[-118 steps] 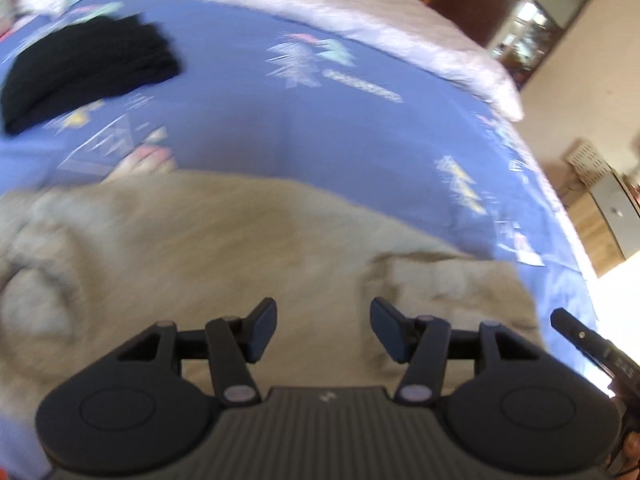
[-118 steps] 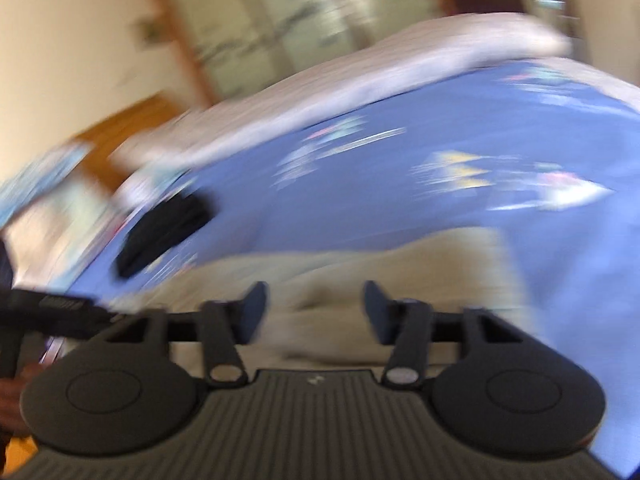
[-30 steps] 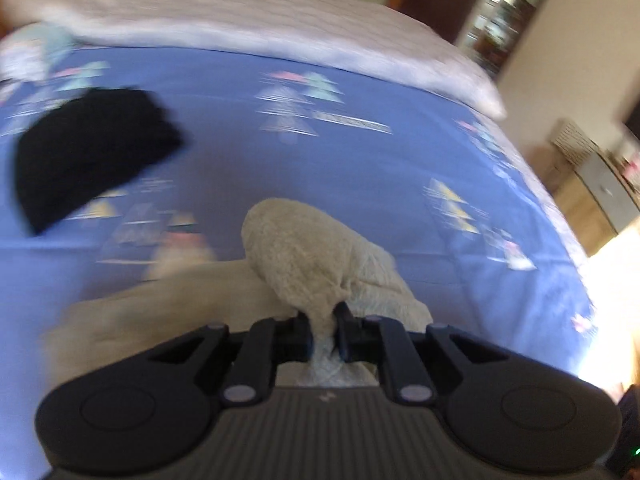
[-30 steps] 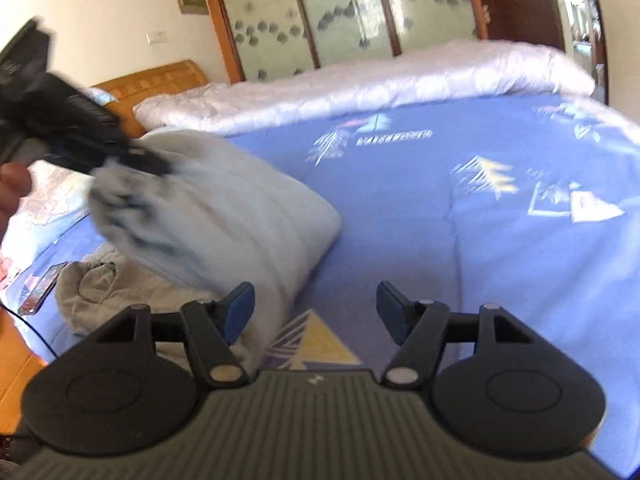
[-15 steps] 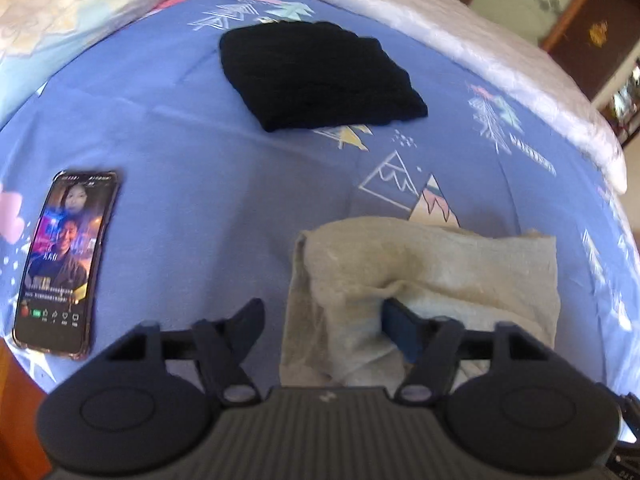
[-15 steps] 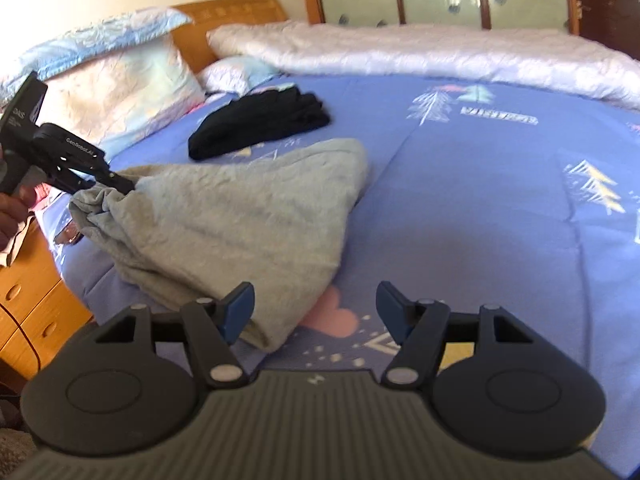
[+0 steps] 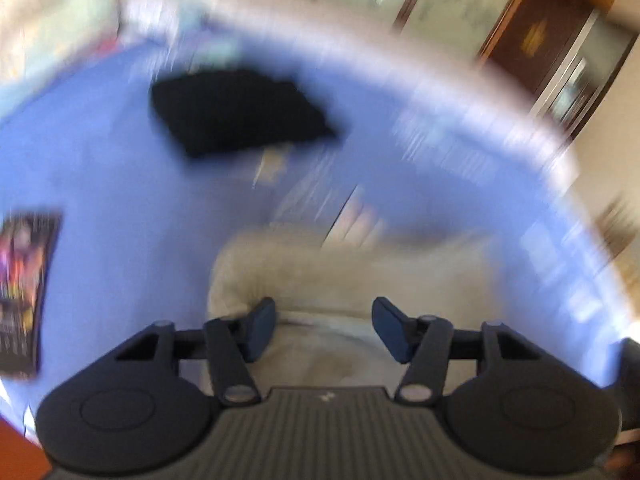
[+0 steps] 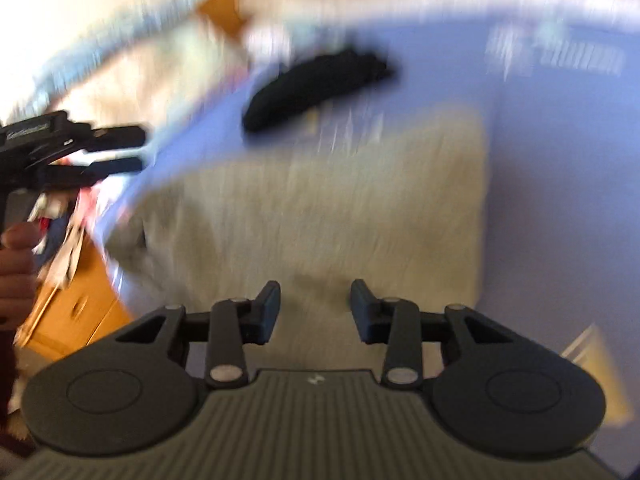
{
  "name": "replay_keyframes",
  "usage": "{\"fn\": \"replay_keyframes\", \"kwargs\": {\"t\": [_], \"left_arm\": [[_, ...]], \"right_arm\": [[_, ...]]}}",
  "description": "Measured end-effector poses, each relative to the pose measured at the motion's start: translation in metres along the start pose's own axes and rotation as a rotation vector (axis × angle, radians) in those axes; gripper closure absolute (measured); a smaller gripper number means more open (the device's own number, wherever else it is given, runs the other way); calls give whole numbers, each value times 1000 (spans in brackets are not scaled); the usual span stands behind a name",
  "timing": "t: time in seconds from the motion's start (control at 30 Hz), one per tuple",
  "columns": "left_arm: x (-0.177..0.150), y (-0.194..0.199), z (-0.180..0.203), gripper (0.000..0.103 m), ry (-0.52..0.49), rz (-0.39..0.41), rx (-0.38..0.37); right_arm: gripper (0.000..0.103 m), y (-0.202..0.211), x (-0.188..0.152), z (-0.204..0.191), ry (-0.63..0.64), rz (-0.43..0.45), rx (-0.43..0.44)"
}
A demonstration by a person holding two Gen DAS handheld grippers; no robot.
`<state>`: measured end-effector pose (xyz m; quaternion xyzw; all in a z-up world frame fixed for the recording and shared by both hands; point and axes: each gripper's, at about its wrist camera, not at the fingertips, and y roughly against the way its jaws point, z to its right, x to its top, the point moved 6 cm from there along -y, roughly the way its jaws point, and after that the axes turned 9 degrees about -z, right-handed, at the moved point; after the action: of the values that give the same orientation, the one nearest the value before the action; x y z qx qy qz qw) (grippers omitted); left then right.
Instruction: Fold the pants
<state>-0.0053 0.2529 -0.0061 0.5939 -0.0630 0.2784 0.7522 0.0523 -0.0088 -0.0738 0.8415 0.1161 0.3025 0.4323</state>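
Observation:
The grey-beige pants (image 7: 360, 276) lie folded in a rough rectangle on the blue bedspread (image 7: 120, 184). Both views are motion-blurred. My left gripper (image 7: 323, 322) is open and empty, just above the near edge of the pants. In the right wrist view the pants (image 8: 320, 208) fill the middle. My right gripper (image 8: 315, 308) is open and empty over their near edge. The left gripper (image 8: 136, 148) also shows at the left of that view, open, off the left side of the pants.
A folded black garment (image 7: 236, 116) lies farther back on the bed; it also shows in the right wrist view (image 8: 316, 88). A phone (image 7: 24, 292) lies at the left bed edge. A white quilt (image 7: 440, 80) runs along the far side. A wooden bedside cabinet (image 8: 72, 312) stands at lower left.
My left gripper has let go of the pants and pulled back, open. The pants now lie flat on the bed. My right gripper has moved in over their near edge.

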Motion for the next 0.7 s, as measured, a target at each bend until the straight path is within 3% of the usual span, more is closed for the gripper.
{"fn": "replay_keyframes", "kwargs": {"t": [0.03,0.07,0.2,0.27,0.3,0.33,0.37,0.47,0.53,0.63,0.67,0.7], "left_arm": [[-10,-23,-8,49,6,-30,38],[-14,-25,-12,48,5,27,29],[-10,-2,-14,49,50,71,7],[-7,30,-24,37,86,172,6],[-4,41,-30,19,104,214,9],[-4,50,-35,5,126,249,16],[-1,52,-41,3,143,262,17],[-2,26,-50,3,190,150,-44],[-11,1,-51,2,227,59,-105],[-28,-26,-41,4,261,-1,-188],[-32,-30,-36,4,254,15,-166],[-33,-31,-27,6,217,44,-112]], "right_arm": [[61,2,-6,-2,23,45,4],[62,5,-8,-4,45,43,-3],[61,31,-10,-3,35,69,44],[60,48,-10,6,14,137,46],[58,56,-10,13,-5,174,37],[51,63,-8,21,-30,211,24],[40,68,-6,31,-65,249,10],[24,68,1,59,-189,302,7],[24,53,5,73,-251,272,13],[24,24,6,76,-307,201,26],[31,20,8,67,-279,214,-12],[47,14,11,55,-223,179,-24]]}}
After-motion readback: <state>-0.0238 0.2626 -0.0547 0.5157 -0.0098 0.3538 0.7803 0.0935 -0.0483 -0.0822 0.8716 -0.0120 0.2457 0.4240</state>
